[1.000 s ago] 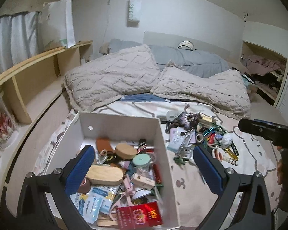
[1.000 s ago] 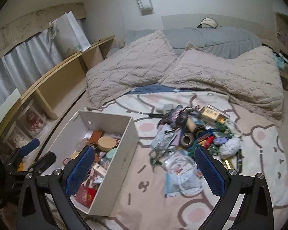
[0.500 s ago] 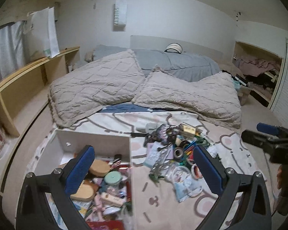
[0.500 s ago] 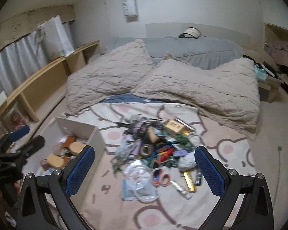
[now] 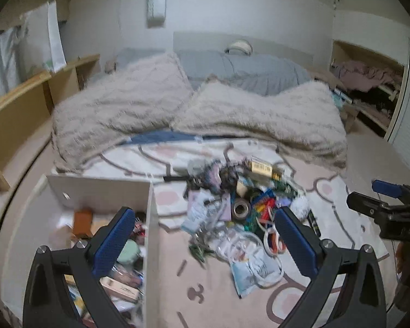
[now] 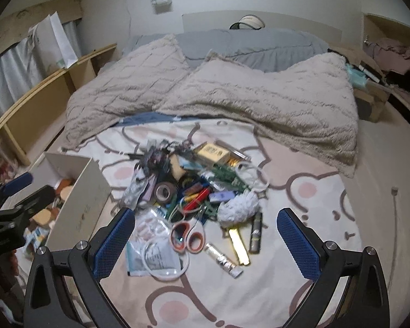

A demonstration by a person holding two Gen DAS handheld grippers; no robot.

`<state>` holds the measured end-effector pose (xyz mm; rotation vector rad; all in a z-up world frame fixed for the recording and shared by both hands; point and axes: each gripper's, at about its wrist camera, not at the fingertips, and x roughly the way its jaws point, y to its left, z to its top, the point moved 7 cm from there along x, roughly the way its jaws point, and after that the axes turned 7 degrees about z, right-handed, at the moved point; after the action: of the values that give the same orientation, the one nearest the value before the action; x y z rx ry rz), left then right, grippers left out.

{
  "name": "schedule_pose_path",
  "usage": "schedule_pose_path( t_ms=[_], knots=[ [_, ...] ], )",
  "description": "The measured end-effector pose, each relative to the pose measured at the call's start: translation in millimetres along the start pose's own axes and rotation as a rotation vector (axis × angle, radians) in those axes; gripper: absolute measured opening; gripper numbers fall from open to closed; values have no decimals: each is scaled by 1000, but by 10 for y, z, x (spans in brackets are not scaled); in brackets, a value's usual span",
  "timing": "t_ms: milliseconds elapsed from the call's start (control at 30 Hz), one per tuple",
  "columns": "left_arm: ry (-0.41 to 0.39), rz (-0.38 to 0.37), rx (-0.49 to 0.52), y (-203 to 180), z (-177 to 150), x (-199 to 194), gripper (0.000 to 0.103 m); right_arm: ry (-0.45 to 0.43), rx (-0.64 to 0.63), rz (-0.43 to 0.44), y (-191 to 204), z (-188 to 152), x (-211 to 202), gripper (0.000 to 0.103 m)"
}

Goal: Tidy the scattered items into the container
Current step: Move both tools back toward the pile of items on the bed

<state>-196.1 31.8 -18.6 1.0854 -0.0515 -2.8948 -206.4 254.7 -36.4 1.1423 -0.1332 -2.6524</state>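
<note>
The right gripper (image 6: pixel 205 242) hangs with its blue pads spread wide and nothing between them, aimed down at the near edge of the heap, which suits a pick from the loose outliers rather than the tangle. Between its fingers at about 11 o'clock lie the orange-handled scissors (image 6: pixel 186 237); at 12 to 1 o'clock sit a gold bar-shaped tube (image 6: pixel 239 248) and a dark tube (image 6: pixel 255 232), just beside a white fluffy bundle (image 6: pixel 239 206). A roll of dark tape (image 6: pixel 164 191) sits further up at 11.

The left gripper (image 5: pixel 205 243) is likewise wide apart and empty, straddling the right wall of the white box (image 5: pixel 151 235), the container, which lies at 9 o'clock of the pile and already holds many items.
</note>
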Motion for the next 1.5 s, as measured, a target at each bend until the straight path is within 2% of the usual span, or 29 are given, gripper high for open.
schedule_pose_path(
  t_ms=[267, 500, 667, 833, 967, 1067, 1167, 1233, 1500],
  knots=[
    [8, 27, 115, -250, -183, 137, 103, 62, 40, 68, 26, -280, 323, 103],
    [0, 157, 278, -326, -367, 281, 103, 119, 55, 28, -92, -562, 572, 103],
    [10, 194, 353, -395, -504, 373, 103, 184, 5, 7, -82, -894, 751, 103],
    [41, 199, 403, -500, -654, 449, 103, 267, -62, 47, 85, -1200, 899, 103],
    [76, 208, 439, -549, -793, 524, 103, 278, -133, 80, 192, -1373, 923, 103],
    [95, 227, 461, -552, -866, 581, 103, 283, -183, 153, 274, -1525, 905, 103],
    [111, 255, 487, -538, -909, 641, 103, 335, -270, 134, 302, -1733, 955, 103],
    [121, 273, 517, -533, -940, 676, 103, 316, -317, 127, 301, -1810, 935, 103],
    [205, 325, 683, -524, -1205, 806, 103, 321, -323, 169, 216, -1903, 836, 103]
  ],
)
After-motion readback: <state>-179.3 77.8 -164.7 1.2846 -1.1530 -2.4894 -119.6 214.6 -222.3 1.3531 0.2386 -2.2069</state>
